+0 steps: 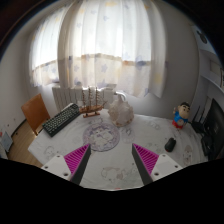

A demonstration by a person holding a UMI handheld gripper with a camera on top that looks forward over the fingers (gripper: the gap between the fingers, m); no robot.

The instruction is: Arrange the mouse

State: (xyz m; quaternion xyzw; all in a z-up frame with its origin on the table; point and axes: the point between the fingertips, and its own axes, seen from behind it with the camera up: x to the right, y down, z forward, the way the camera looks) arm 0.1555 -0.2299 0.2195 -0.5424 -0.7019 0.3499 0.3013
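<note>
Parted, empty gripper (pixel 112 160) fingers frame our view; we see the mouse (pixel 170 144) at two o'clock on the table (pixel 130 170)

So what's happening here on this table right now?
A person is holding a handheld gripper above a white table, with its fingers open and nothing between them. A small dark mouse lies on the table beyond the right finger, untouched. Farther off are a keyboard, a round mat and a white jug, with a curtained window behind.
</note>
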